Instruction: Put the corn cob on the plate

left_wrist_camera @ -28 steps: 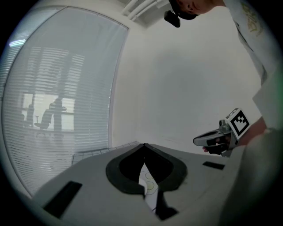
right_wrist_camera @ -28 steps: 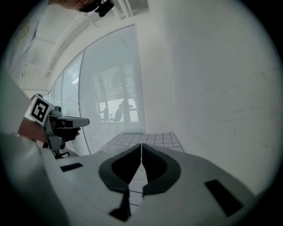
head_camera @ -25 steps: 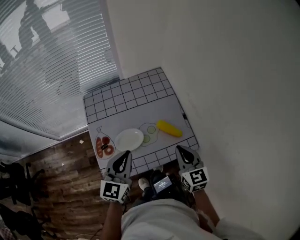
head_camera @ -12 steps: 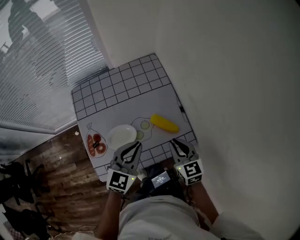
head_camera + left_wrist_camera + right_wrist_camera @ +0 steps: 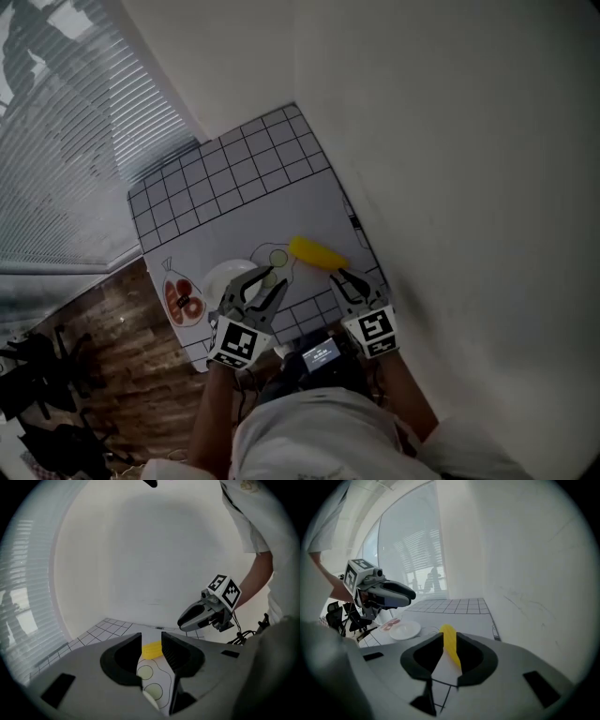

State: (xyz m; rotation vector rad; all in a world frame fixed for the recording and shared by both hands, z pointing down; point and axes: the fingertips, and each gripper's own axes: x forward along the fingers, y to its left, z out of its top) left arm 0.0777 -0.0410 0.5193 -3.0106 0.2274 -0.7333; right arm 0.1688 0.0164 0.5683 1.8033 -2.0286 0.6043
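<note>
The yellow corn cob (image 5: 319,253) lies on the checked mat, right of the white plate (image 5: 225,277). My left gripper (image 5: 262,282) hovers over the plate's near right edge. Its jaws are opening and hold nothing; between them the corn cob (image 5: 152,650) shows further off. My right gripper (image 5: 343,275) sits just short of the cob's near end, its jaws opening too, with nothing pressed between them. In the right gripper view the corn cob (image 5: 450,645) lies straight ahead of the gap and the plate (image 5: 405,631) is to the left.
The mat (image 5: 234,187) bears a black grid and printed pictures: meat (image 5: 181,298) and cucumber slices (image 5: 277,258). A white wall (image 5: 450,187) runs along the table's right side. Window blinds (image 5: 56,141) stand at left, above wooden floor (image 5: 103,375).
Both grippers have moved forward from the table's near edge, the left over the plate, the right up to the cob. Both pairs of jaws, shut before, now stand apart.
</note>
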